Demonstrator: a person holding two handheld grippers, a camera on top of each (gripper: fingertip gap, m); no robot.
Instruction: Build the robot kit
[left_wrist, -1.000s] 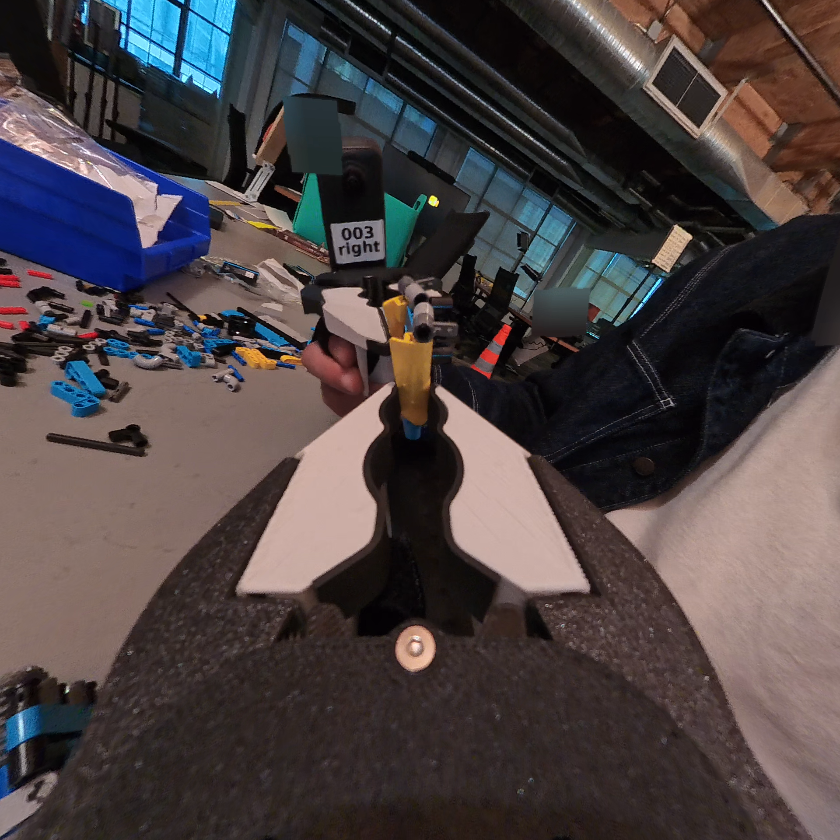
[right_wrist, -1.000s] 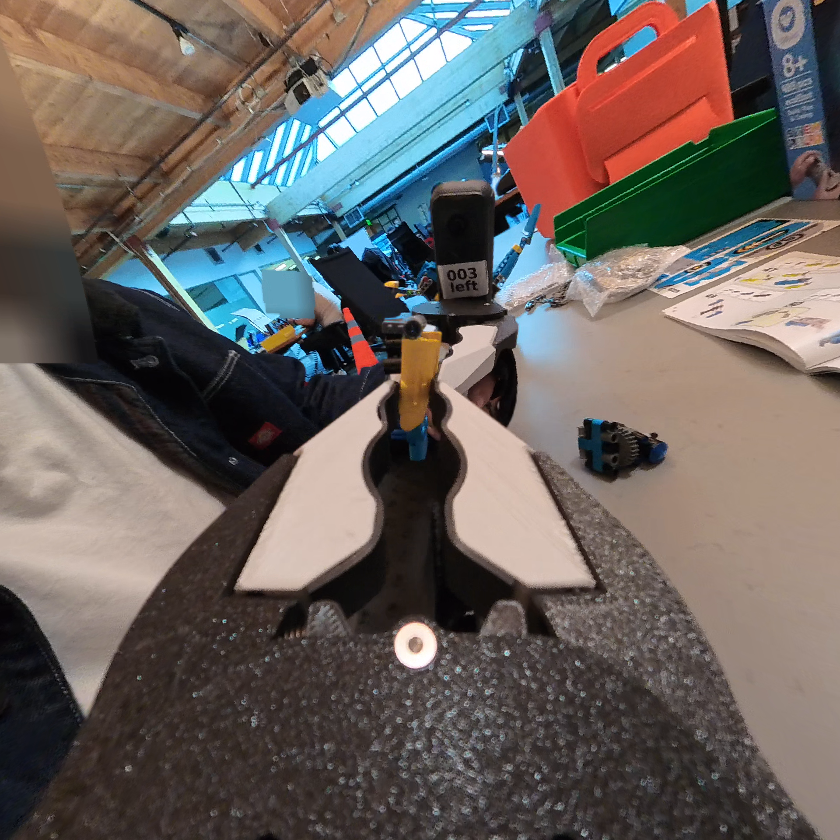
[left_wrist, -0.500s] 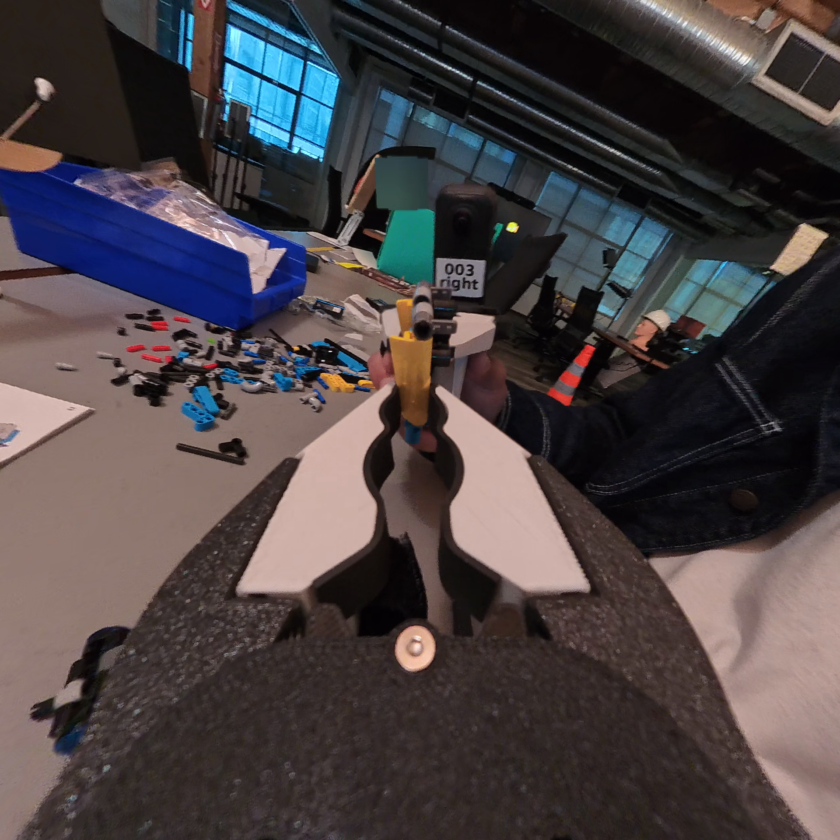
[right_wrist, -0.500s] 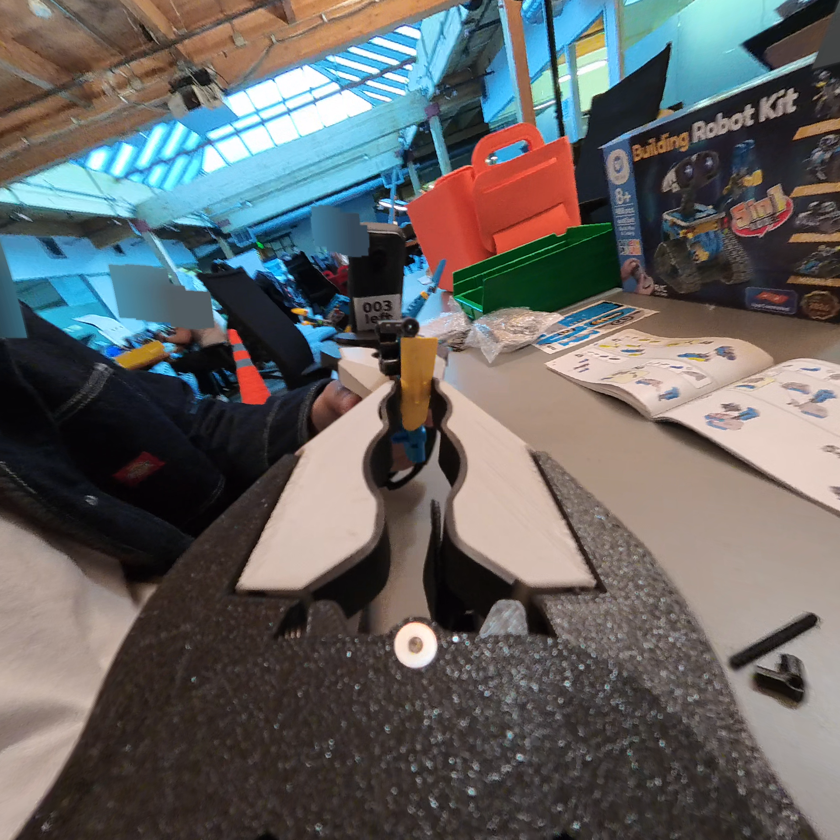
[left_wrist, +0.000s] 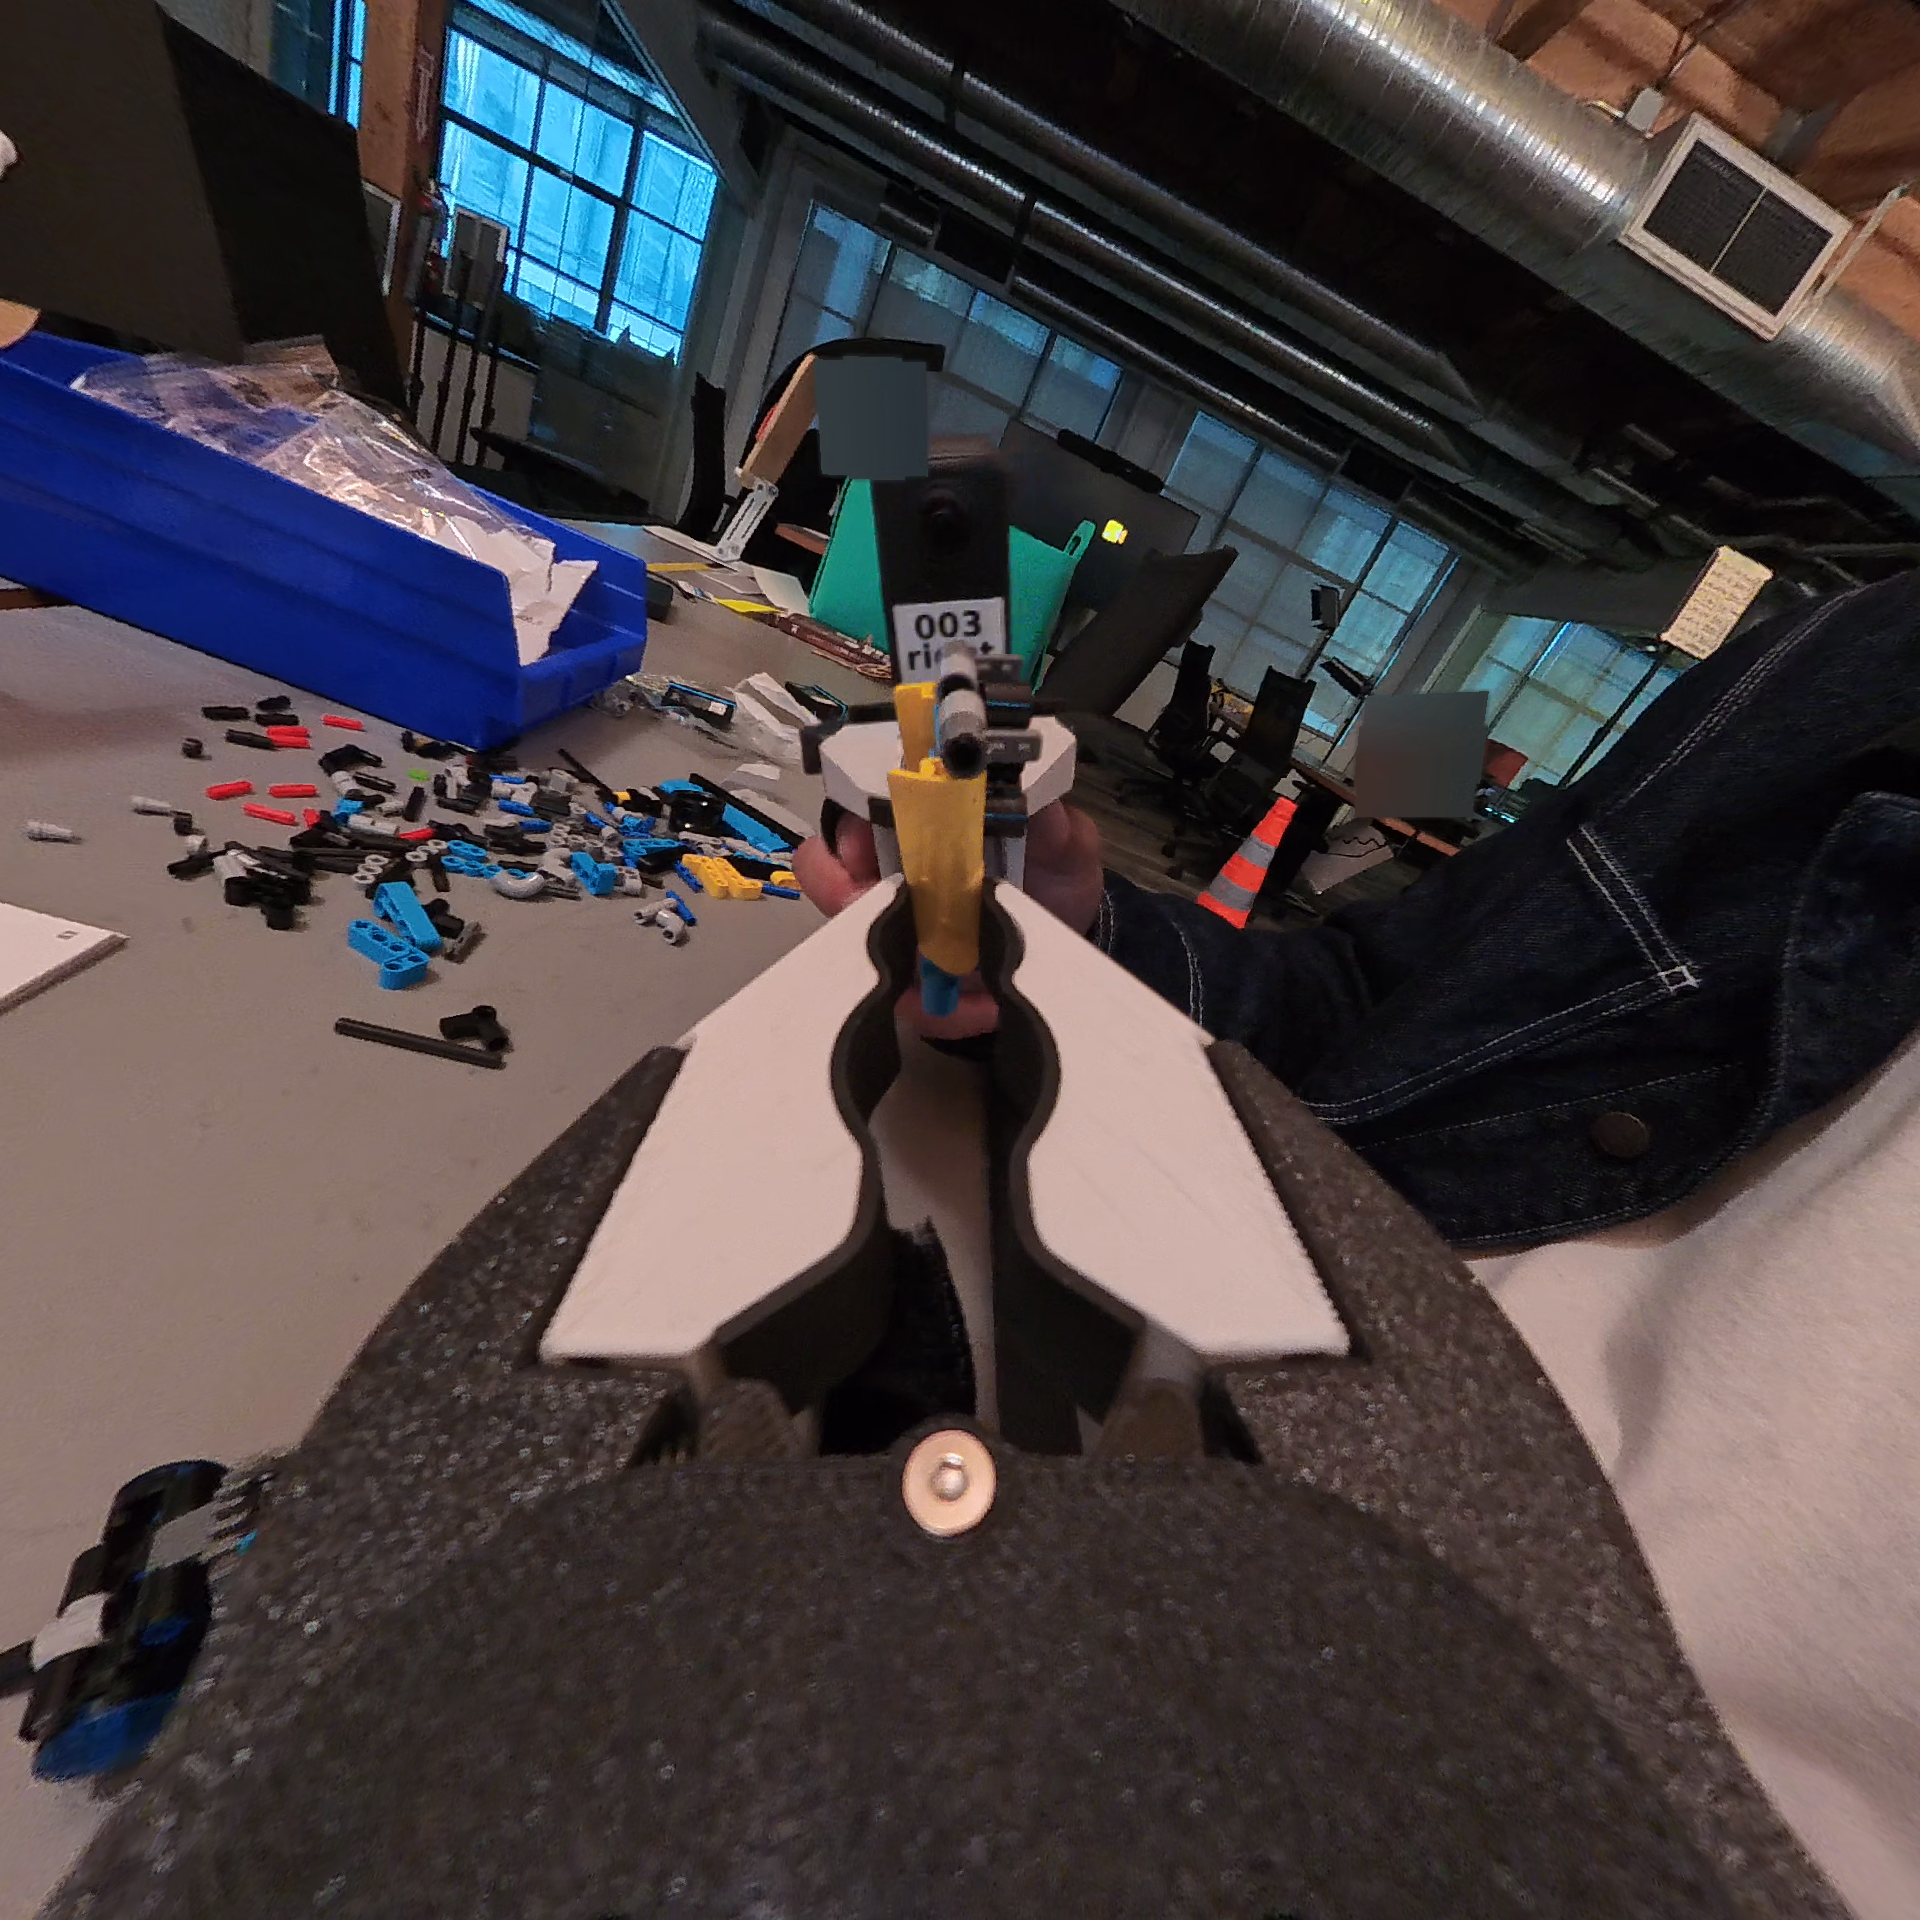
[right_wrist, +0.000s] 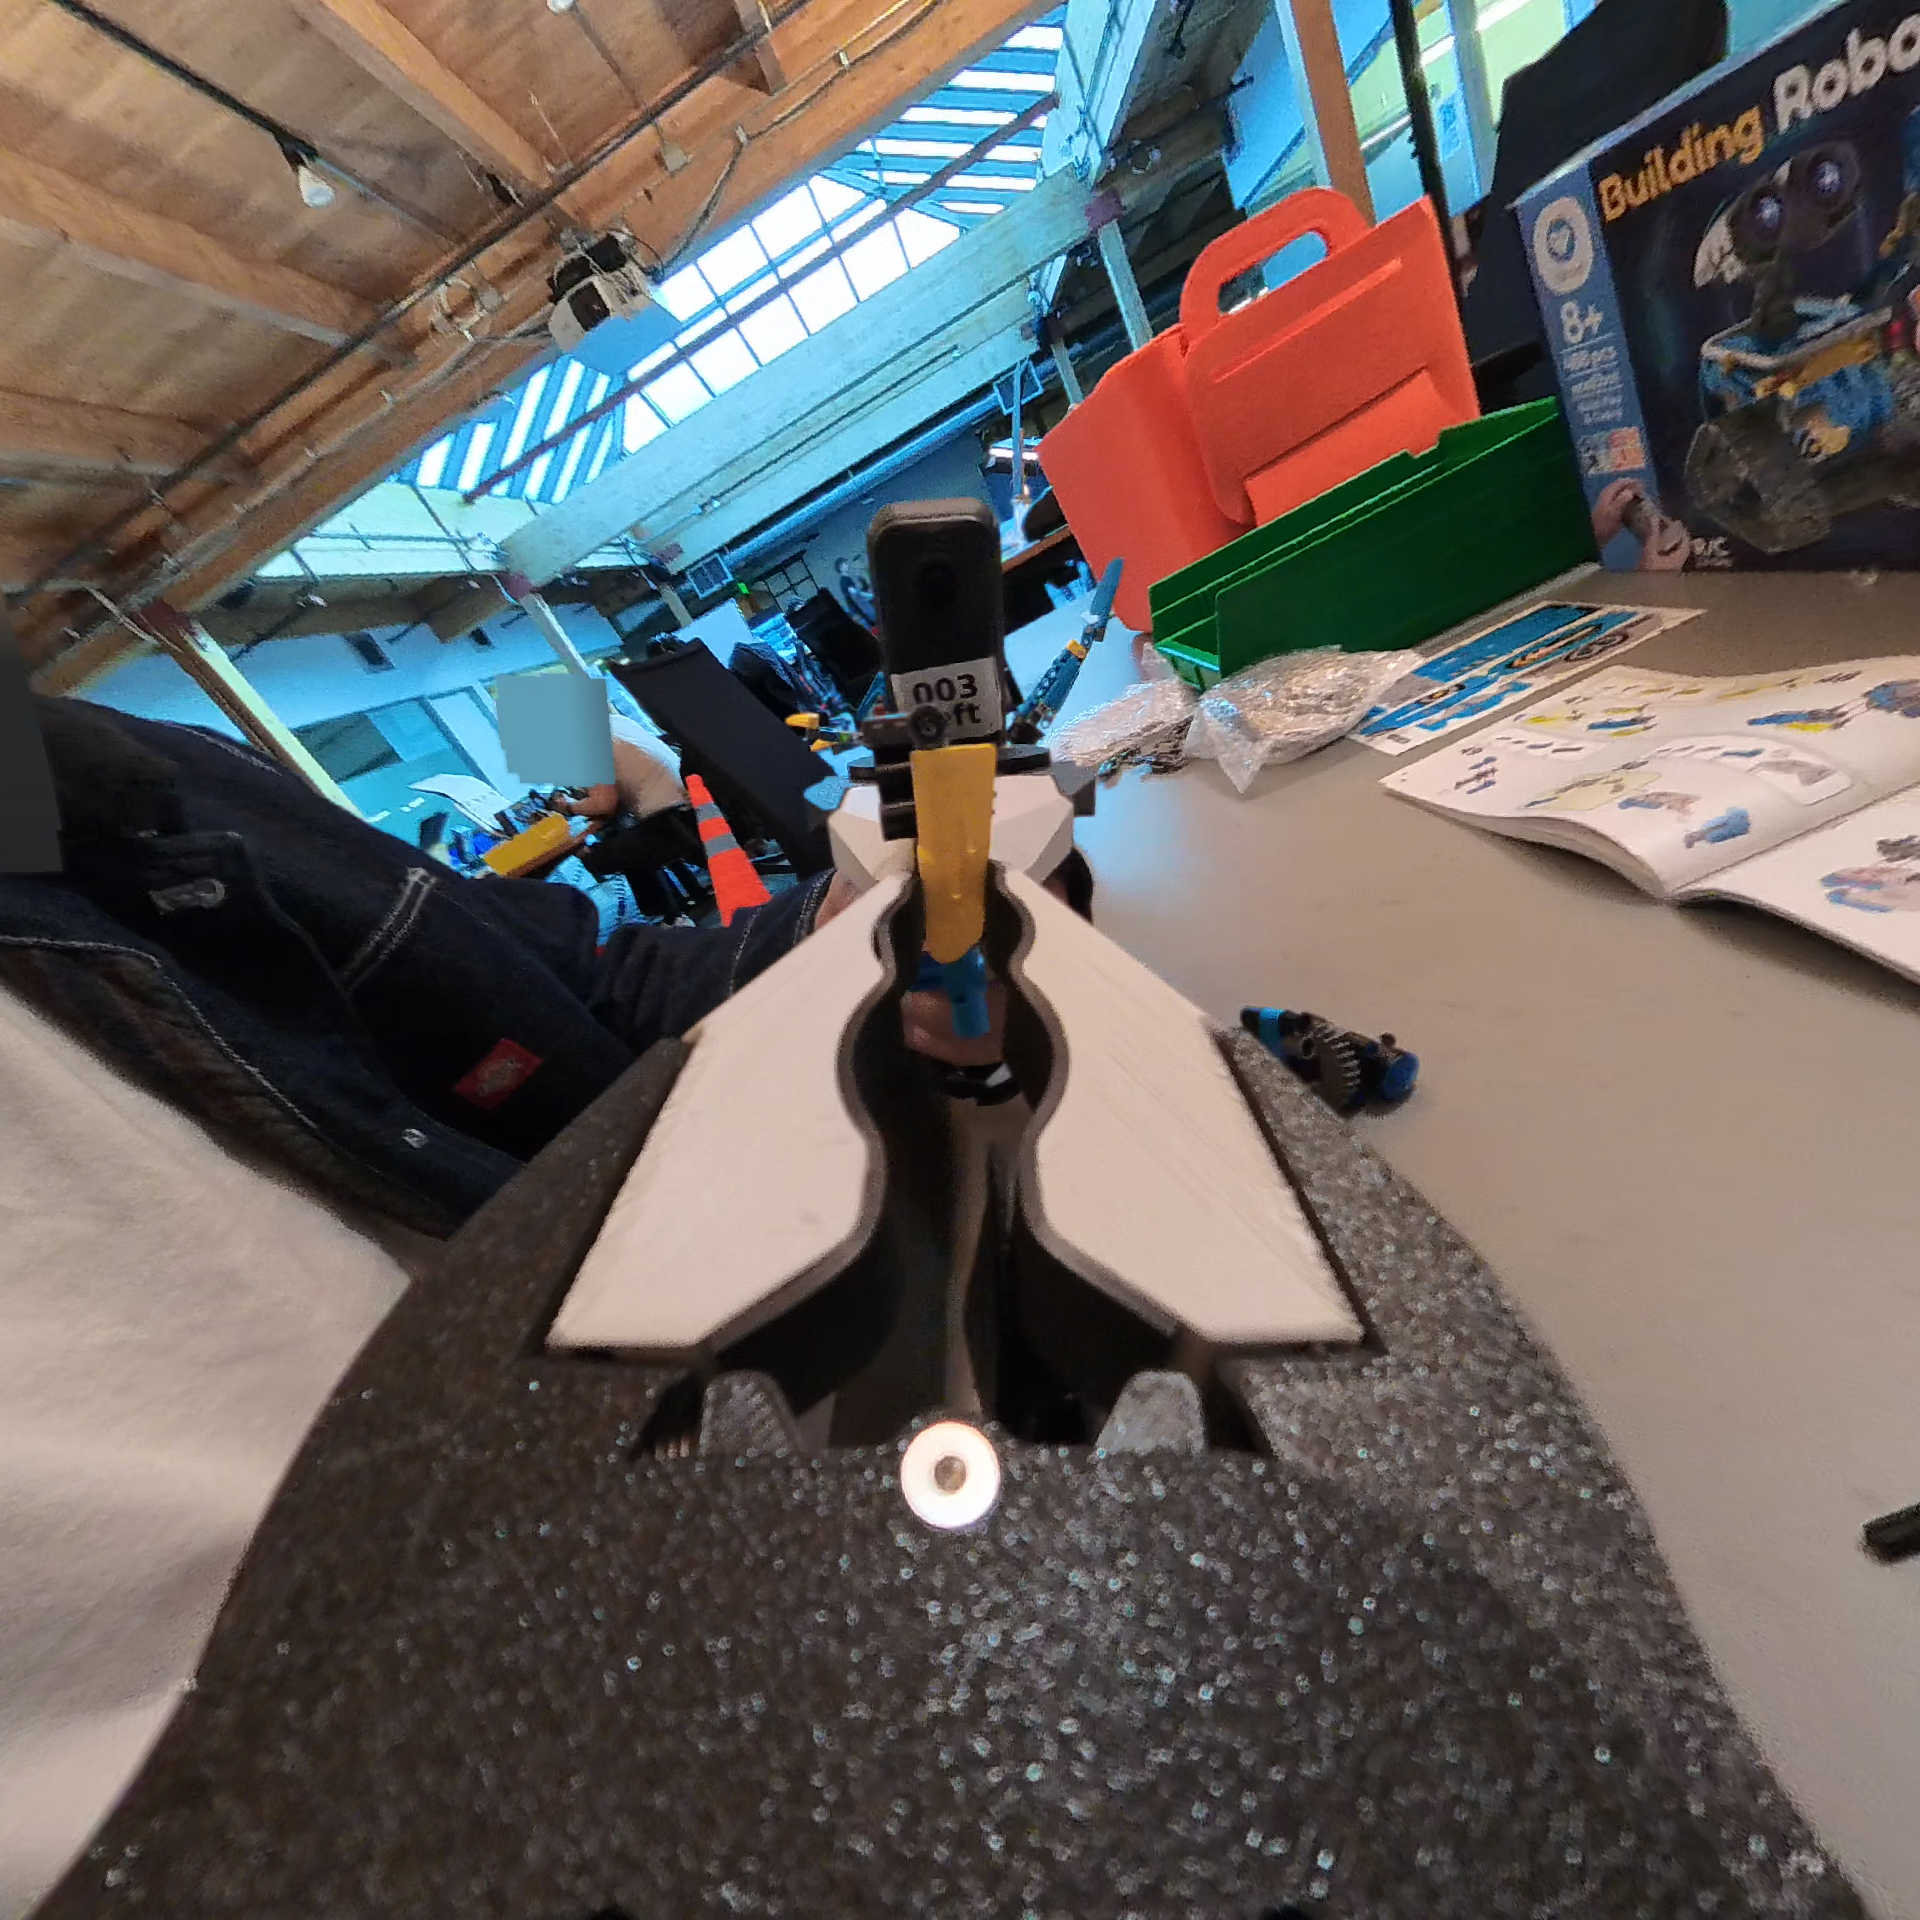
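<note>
Left gripper (left_wrist: 943, 940): white tapered fingers with wavy black inner pads, pinched onto a yellow building-kit assembly (left_wrist: 938, 862) lifted above the table. Long axis of the assembly along the fingers, pointing away toward the opposite gripper; blue pin at the near end, grey-and-black axle parts at the far end. Right gripper (right_wrist: 951, 925): same build, likewise clamped on the yellow assembly (right_wrist: 948, 852) from the other end, so both grip one piece between them, tip to tip. Smooth moulded plastic, slim and tapered. Grainy black foam around each gripper body. Behind each far gripper, a black camera bearing a small white label, writing not repeated here.

Left wrist view: grey table (left_wrist: 156, 1143) with a scatter of small parts (left_wrist: 468, 842) in black, blue, red and grey, a black axle rod (left_wrist: 416, 1042), a blue bin (left_wrist: 291, 592) holding clear plastic bags.

Right wrist view: small blue-and-black gear assembly (right_wrist: 1330, 1055) on the table, open instruction booklet (right_wrist: 1662, 779), green tray (right_wrist: 1371, 571), orange case (right_wrist: 1278, 384), printed kit box (right_wrist: 1745, 343). Denim sleeve (right_wrist: 364, 956) alongside.
</note>
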